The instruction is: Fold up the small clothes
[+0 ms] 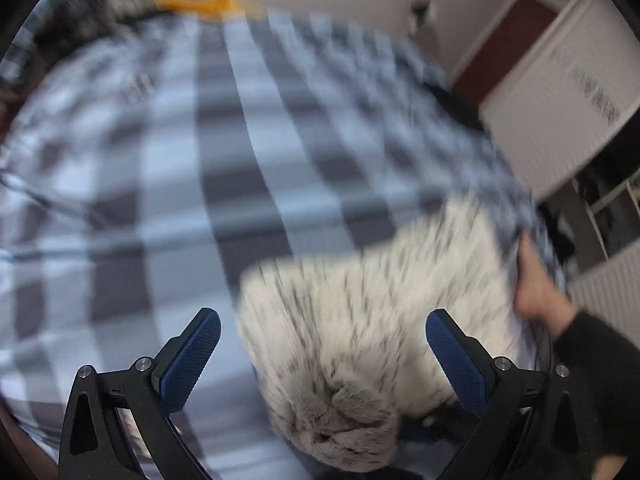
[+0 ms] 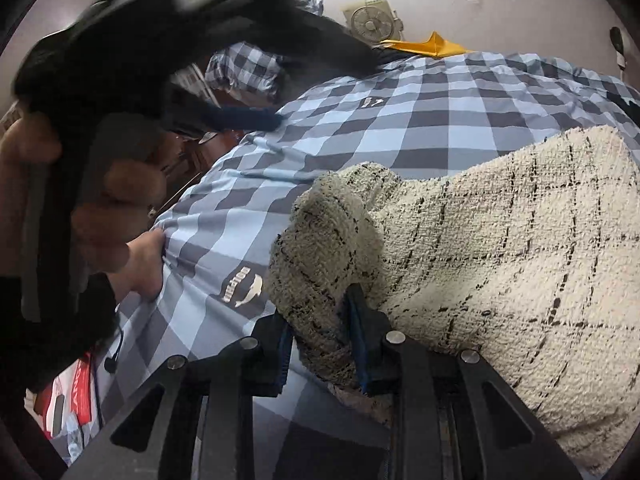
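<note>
Right tool [image 2: 320, 344] pinches fuzzy cream garment [image 2: 500, 248]; left tool [image 1: 320, 360] gapes, apparently empty, above it

Garment [image 2: 500, 248] on bedcover [image 2: 400, 112]; fan [image 2: 370, 22] behind.

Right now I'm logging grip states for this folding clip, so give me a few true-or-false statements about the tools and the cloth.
1. The right tool is shut on a corner of the cream towel. True.
2. The left tool is clamped on the towel. False: its fingers stand wide apart with the towel between them, ungripped.
3. The towel lies on a blue and grey checked bedcover. True.
4. The bedcover is plain white. False: it is checked.
5. The towel has thin dark lines across it. True.
</note>
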Demonstrator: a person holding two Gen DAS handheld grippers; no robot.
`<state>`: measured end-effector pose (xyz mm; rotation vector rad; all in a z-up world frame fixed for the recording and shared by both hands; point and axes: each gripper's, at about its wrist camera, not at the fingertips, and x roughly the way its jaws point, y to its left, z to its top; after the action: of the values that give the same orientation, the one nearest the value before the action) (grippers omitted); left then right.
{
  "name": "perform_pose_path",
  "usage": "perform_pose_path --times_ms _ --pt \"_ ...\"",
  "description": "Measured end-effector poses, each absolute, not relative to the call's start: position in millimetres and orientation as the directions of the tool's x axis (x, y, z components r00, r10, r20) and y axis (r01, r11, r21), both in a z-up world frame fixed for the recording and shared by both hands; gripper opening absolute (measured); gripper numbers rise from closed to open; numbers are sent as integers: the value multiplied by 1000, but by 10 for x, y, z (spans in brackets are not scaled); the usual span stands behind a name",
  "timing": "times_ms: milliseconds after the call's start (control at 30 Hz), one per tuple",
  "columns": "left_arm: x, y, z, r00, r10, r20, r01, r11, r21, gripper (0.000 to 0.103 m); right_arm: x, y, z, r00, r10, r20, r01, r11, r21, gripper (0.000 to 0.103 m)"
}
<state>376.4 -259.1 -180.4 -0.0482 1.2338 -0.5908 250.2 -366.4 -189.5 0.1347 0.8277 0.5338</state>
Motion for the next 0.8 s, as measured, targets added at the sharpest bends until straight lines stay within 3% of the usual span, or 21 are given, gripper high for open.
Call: perform_pose_path --times_ms 67,133,200,300,367,433,467,500,600,700,800 --pt "3807 -2704 -2186 73 -378 -923 389 863 -323 103 2452 -3660 -1835 560 478 -677 -406 870 278 29" --pt "3793 -2701 -2465 15 -418 -908 361 849 -385 103 2433 -3674 -1815 514 480 -711 -411 865 287 34" --pt "3775 -2729 -2530 28 -433 -901 377 839 -391 103 2400 -3723 -1790 422 527 -737 -421 834 355 51" --pt "3758 -2759 -2414 106 -407 -907 415 847 -332 103 2303 -3960 -1553 365 589 -721 -381 801 462 59" --pt "3743 -2772 -2328 152 -379 -913 441 852 -281 103 2272 -4310 -1312 387 661 -643 -312 750 583 61" --pt "3699 -2798 -2268 188 -350 -918 468 853 -229 103 2242 -4723 -1109 511 630 -585 -216 753 622 78" --pt "3695 -2795 -2258 208 -336 -919 481 853 -203 103 2224 -4878 -1057 572 581 -580 -169 775 609 93" --pt "3706 -2794 -2250 234 -316 -919 498 851 -165 103 2222 -5044 -990 640 485 -596 -99 821 562 101" --pt "3683 -2806 -2207 287 -267 -920 517 852 -86 103 2372 -5198 -1037 628 255 -735 67 924 377 101" --pt "3720 -2779 -2222 269 -262 -927 508 856 -94 103 2532 -5182 -1236 519 262 -814 113 923 369 101" --pt "3757 -2769 -2248 253 -252 -934 495 863 -99 103 2616 -5048 -1455 385 90 -918 137 979 154 100"
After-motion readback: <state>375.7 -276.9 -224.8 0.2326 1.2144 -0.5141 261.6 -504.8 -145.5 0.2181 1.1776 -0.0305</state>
